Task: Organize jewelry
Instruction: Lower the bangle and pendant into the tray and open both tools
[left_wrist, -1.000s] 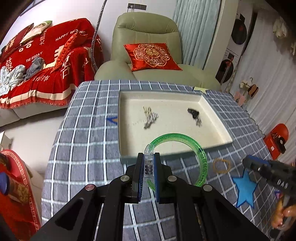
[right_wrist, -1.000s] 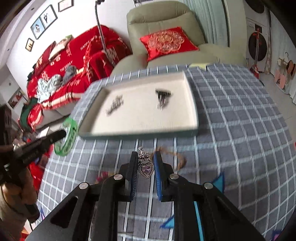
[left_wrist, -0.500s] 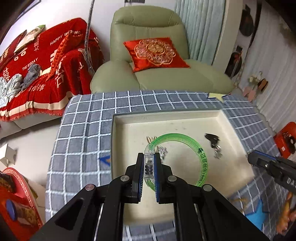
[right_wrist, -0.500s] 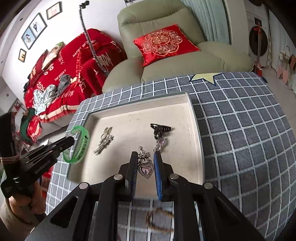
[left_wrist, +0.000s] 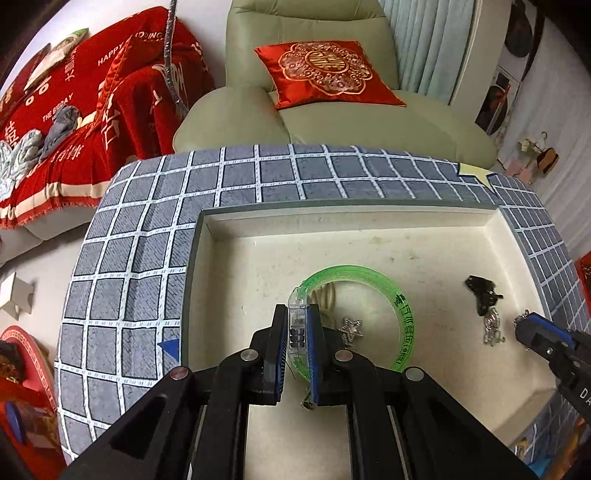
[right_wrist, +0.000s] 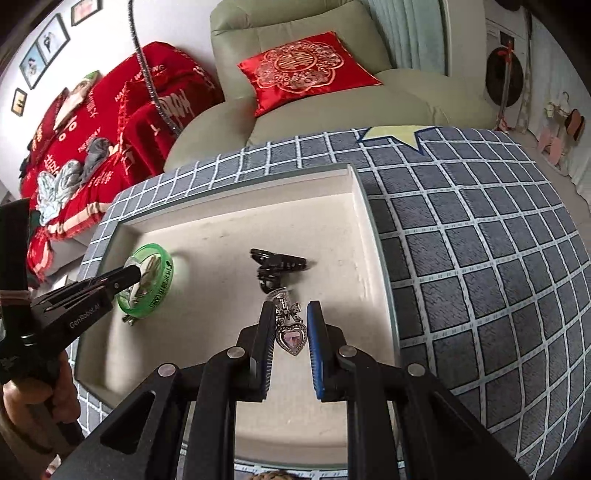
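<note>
The cream tray lies on the checked cloth. My left gripper is shut on the clear clasp part of a green bangle, held low over the tray's left half, above a silver star piece. My right gripper is shut on a silver heart pendant with a pink stone, over the tray's middle. Just ahead of it lies a black clip with a silver charm. The bangle and left gripper show at the left of the right wrist view.
A grey checked tablecloth covers the table around the tray. A green armchair with a red cushion stands behind, and a red-covered sofa at the left. A hand holds the left gripper's handle.
Both grippers moved forward from the table's front edge to over the tray and sank lower. The bangle and the pendant stayed in their grips.
</note>
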